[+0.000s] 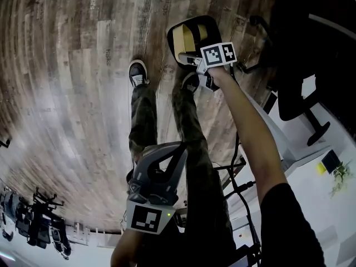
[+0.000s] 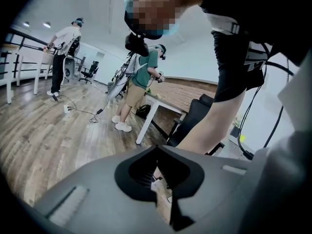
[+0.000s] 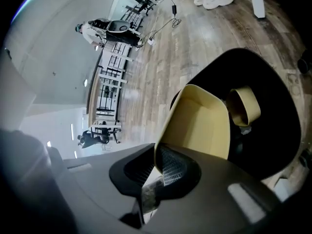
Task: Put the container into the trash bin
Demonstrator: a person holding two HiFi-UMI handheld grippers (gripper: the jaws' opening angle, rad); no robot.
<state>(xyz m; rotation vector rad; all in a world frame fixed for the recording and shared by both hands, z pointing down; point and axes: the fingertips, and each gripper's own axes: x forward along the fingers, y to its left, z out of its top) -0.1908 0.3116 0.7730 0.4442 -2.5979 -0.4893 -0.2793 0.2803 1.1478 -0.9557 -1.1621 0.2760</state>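
- Yellow container (image 3: 200, 126) is hanging over the bin (image 3: 278, 130), right gripper (image 3: 158, 164) clamping its rim
- left gripper (image 2: 157, 152) is idling, jaws together
- next it's needing a let-go, I'd guess

Floor (image 1: 83, 93): wood planks; a cable (image 2: 83, 112) lay on it
Chair (image 1: 292, 93): black; stood beside a white desk (image 1: 311, 204)
Table (image 2: 147, 116): white-legged; a person in green (image 2: 145, 74) stood by it

Smooth matt plastic-looking container (image 3: 200, 126), dark matt trash bin (image 3: 282, 121), grainy worn wood-plank floor (image 1: 72, 93)
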